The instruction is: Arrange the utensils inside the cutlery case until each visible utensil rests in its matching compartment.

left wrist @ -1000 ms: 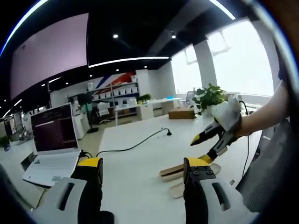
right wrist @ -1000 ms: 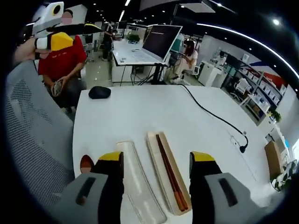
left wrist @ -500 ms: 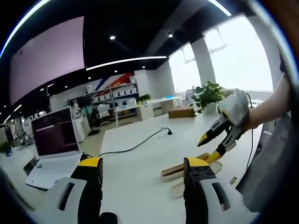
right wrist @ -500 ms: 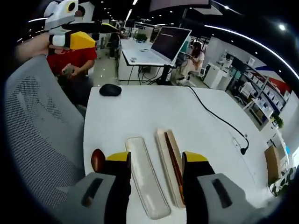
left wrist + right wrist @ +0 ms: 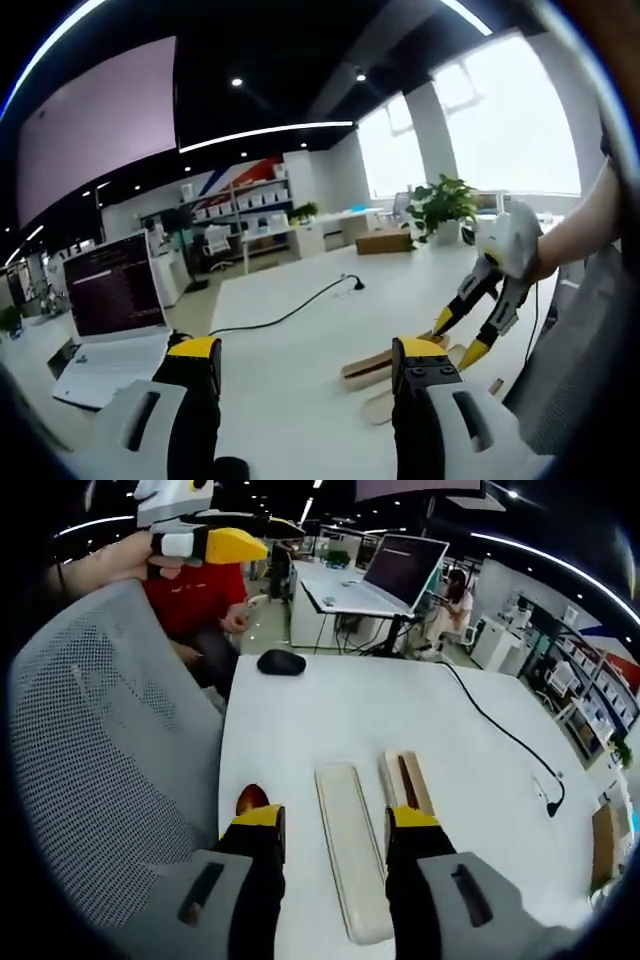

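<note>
right gripper (image 5: 334,822) hung low over the white table (image 5: 480,770) with its jaws parted and nothing between them, straddling the pale lid (image 5: 352,865) of the cutlery case. just right of the lid lay the open wooden case tray (image 5: 410,782), a dark pair of chopsticks (image 5: 406,772) resting lengthwise inside it. a brown spoon (image 5: 250,799) sat on the table near the left edge, just beside that gripper's left jaw and apart from the case. by my judgement the chopsticks were already placed, while the spoon was not yet in any compartment and the lid was off, so the work looked partly done. left gripper (image 5: 305,362) was held well above the table, jaws apart and empty, and from there the case (image 5: 372,367) showed beyond its right jaw. farther out stood a computer mouse (image 5: 281,662), a black cable (image 5: 500,730), a laptop (image 5: 112,318) and a grey mesh chair (image 5: 100,770).
</note>
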Motion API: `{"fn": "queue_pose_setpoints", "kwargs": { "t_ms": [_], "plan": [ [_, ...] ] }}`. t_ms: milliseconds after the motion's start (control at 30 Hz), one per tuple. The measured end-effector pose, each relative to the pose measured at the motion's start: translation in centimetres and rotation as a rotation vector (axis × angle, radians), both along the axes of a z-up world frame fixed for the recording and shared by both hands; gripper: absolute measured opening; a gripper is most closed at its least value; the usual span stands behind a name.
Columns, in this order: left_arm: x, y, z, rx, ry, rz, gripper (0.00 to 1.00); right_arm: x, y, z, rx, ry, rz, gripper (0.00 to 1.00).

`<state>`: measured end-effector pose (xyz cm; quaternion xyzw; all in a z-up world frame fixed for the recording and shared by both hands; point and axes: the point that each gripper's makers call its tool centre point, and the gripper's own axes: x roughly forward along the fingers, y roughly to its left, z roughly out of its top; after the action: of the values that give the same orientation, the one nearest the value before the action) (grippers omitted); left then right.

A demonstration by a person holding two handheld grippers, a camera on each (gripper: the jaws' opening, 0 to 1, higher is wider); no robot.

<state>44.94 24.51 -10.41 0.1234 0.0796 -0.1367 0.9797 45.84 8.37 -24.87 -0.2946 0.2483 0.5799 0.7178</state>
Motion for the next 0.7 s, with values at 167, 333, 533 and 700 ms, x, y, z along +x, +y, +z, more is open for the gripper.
{"fn": "queue_pose_setpoints", "kwargs": {
  "t_ms": [167, 333, 533, 700],
  "plan": [
    [0.0, 0.0, 0.0, -0.001, 0.001, 0.000, 0.71, -0.5, -0.3, -1.3, -0.042, 0.012, 0.017, 0.36],
    [-0.1, -0.1, 0.0, 0.009, 0.002, -0.002, 0.71, -1.0, -1.1, -3.0, -0.103, 0.018, 0.046, 0.36],
    [-0.1, 0.1, 0.1, 0.006, -0.003, 0.003, 0.71, -2.0, -1.6, -4.9, -0.173, 0.033, 0.098, 0.34],
    [-0.1, 0.3, 0.2, -0.001, -0.007, 0.010, 0.71, -3.9, -2.1, -6.9, -0.239, 0.090, 0.157, 0.31]
  ]
}}
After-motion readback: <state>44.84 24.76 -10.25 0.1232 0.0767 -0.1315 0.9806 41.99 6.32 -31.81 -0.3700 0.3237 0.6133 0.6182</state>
